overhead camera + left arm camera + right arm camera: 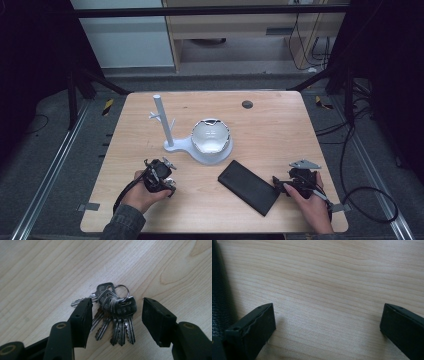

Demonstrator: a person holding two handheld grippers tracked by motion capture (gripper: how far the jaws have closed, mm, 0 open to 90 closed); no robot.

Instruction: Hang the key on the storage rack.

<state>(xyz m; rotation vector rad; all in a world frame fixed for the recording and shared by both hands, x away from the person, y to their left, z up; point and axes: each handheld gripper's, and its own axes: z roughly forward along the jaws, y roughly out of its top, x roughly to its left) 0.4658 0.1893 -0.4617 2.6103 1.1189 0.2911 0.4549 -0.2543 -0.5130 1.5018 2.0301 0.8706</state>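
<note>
A bunch of several silver keys on a ring lies flat on the wooden table. My left gripper is open, with one black jaw on either side of the keys and a gap to each. In the high view, the left gripper sits at the front left, held by a hand. At the front right my right gripper is also open, with only bare wood between its fingers. A black leather case lies just beside it; the case's edge borders the right gripper view.
A white stand with an upright pole and short pegs rises mid-table. Its round base holds a shiny glass bowl. A small dark disc sits near the far edge. Cables trail on the floor at the right.
</note>
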